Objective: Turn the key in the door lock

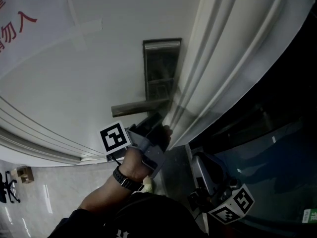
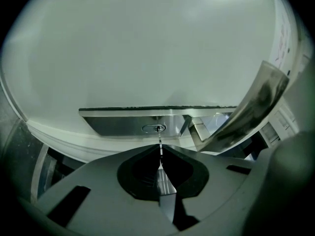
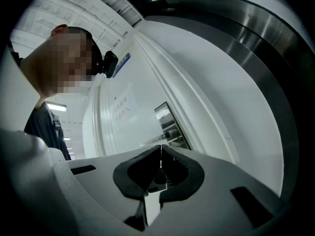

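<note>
The steel lock plate (image 1: 161, 66) sits on the white door, with its lever handle (image 1: 138, 107) sticking out to the left. My left gripper (image 1: 157, 128) is just below the handle, right at the door. In the left gripper view its jaws (image 2: 160, 154) are shut on a thin key (image 2: 160, 140), seen edge-on, whose tip sits in the keyhole (image 2: 153, 128) of the plate (image 2: 118, 122). The handle (image 2: 256, 107) curves past on the right. My right gripper (image 1: 200, 161) hangs low and away from the lock, shut with nothing in it (image 3: 161, 157). It looks up at the lock plate (image 3: 170, 122).
White door-frame moulding (image 1: 218, 58) runs diagonally beside the lock, with dark glass (image 1: 277, 148) to its right. A paper sign with red characters (image 1: 15, 29) is taped on the door. A watch (image 1: 126, 178) is on the left wrist. An office chair (image 1: 7, 187) stands on the floor below.
</note>
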Motion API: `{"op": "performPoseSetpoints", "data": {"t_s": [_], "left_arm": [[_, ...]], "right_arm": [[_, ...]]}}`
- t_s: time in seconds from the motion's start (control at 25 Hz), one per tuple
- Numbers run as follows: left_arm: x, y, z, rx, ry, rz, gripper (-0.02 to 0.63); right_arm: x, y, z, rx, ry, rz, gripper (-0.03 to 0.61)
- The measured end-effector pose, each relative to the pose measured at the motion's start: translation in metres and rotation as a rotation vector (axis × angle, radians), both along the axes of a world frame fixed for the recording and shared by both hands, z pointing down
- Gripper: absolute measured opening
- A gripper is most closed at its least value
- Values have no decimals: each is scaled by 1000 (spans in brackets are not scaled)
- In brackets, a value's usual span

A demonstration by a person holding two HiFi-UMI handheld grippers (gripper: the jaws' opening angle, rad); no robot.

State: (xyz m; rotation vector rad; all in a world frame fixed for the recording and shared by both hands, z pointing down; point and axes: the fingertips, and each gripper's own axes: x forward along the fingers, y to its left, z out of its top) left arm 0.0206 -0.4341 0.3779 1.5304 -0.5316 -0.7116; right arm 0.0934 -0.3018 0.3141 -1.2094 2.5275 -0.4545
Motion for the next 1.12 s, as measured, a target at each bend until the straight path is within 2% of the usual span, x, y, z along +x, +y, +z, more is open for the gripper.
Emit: {"op": "performPoseSetpoints", "data": {"t_s": [0.28, 0.64, 0.88, 1.12], "left_arm": [[-2, -9, 0, 5, -3, 19, 8], [-10, -22, 33, 17, 2, 28, 8], [-3, -14, -3, 52, 0, -1, 9], [5, -4, -3, 57, -12, 15, 9]], "right_arm": [[-2, -2, 2, -6, 4, -2, 17], [-4, -4, 3, -9, 12, -9, 17], [-7, 0, 2, -4, 5, -26, 17], [-23, 1, 1, 10, 53, -87, 17]]}}
